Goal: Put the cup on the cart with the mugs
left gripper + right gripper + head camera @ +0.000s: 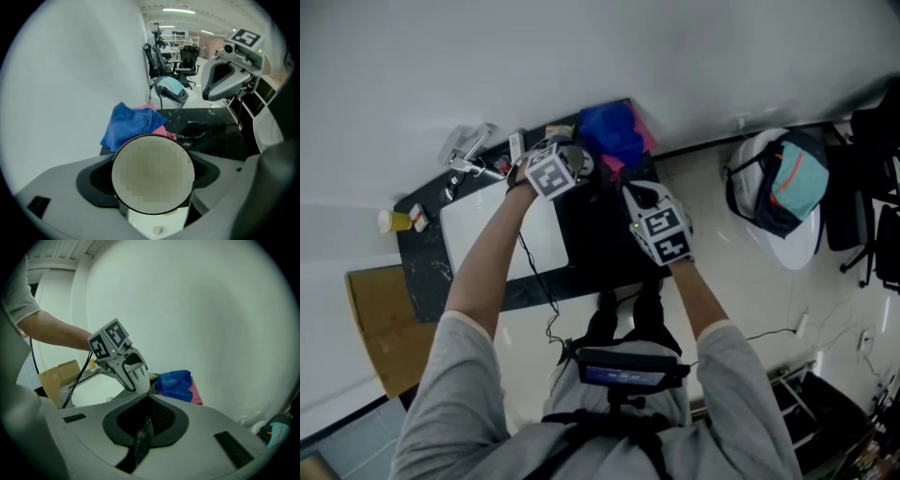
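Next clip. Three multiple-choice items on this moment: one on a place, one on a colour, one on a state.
1. The blue cloth lies: A in a drawer; B on the black counter; C on a shelf.
2. The second cloth, partly under it, is: A pink; B green; C yellow.
3. The left gripper is: A open and empty; B shut on the cup; C out of view.
Key: 1 B, dark counter shows around it; 2 A, pink shows beneath the blue; 3 B, its jaws clasp the cup.

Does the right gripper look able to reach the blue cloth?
Probably yes: the blue cloth lies ahead of the right gripper, nothing between; the left gripper holds the cup aside.
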### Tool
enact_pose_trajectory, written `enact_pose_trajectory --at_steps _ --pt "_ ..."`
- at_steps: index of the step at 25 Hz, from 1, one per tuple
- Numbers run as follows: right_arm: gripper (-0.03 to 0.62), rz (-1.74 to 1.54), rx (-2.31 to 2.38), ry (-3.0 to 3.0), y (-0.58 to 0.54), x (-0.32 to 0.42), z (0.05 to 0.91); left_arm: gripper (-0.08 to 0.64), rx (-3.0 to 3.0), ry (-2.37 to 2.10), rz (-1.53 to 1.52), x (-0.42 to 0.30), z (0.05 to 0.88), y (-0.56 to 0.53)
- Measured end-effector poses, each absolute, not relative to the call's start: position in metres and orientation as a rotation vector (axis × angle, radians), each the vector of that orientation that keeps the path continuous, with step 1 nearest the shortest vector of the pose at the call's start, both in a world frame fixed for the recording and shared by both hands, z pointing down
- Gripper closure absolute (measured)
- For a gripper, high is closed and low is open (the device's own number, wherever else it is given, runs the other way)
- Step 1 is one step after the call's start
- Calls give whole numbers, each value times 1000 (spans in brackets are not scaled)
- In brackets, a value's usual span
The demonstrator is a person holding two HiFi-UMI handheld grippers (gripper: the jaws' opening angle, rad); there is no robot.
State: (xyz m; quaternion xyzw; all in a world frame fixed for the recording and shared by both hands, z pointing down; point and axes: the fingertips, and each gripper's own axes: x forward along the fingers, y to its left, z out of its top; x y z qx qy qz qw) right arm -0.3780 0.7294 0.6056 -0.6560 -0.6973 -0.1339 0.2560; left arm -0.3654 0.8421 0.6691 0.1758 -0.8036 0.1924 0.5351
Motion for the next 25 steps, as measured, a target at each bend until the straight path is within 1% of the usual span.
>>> enact_pose_trajectory --at_steps 7,12,18,25 --pt "595 -363 -1780 -1929 724 -371 590 137 247 -2235 314 -351 613 845" --pt "595 -348 -1793 -1967 720 -359 568 137 132 -2458 115 -324 575 835" --pt "595 -349 -1786 -1983 714 -336 551 137 -7 -2673 -151 -293 550 831" --pt "595 -349 -1757 -2033 701 -315 539 137 46 -2742 -207 -271 537 800"
